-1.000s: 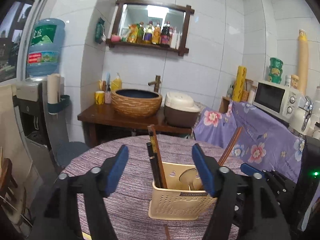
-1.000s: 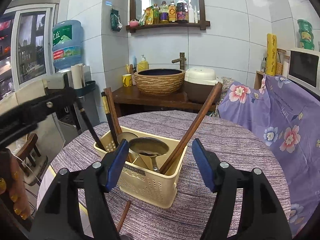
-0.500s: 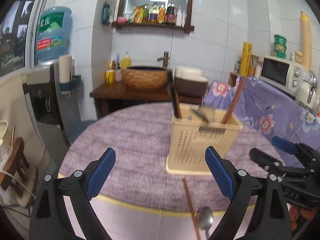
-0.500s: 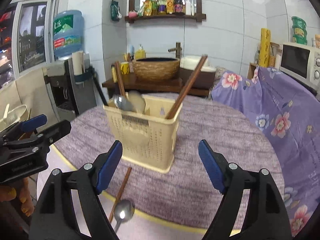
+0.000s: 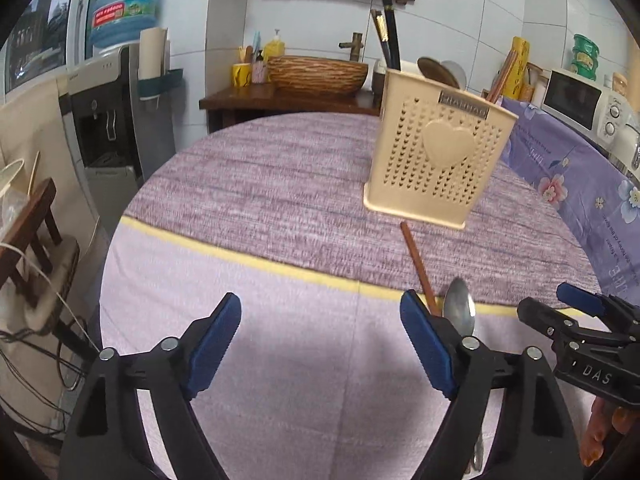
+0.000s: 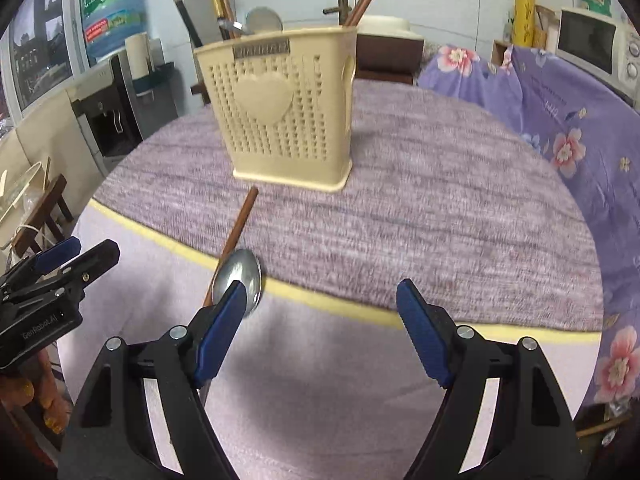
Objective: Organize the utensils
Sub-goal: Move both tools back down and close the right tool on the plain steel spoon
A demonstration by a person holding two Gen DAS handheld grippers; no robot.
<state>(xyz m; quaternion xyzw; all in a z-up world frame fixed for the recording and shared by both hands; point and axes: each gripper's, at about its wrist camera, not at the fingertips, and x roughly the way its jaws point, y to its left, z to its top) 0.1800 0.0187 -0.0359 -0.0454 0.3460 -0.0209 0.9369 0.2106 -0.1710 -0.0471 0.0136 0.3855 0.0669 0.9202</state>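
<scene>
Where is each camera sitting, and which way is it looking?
Left wrist: sits on the left tool, facing forward and down over the table; toes show bottom right.
Right wrist: sits on the right tool, facing forward and down; toes show bottom left.
Both see: the utensil holder, loose spoon, chopstick, and each other's tool.

We've got a round bench (image 5: 280,184) with a purple cloth, holding a utensil basket (image 5: 436,152), one chopstick (image 5: 416,260) and a spoon (image 5: 460,312).
</scene>
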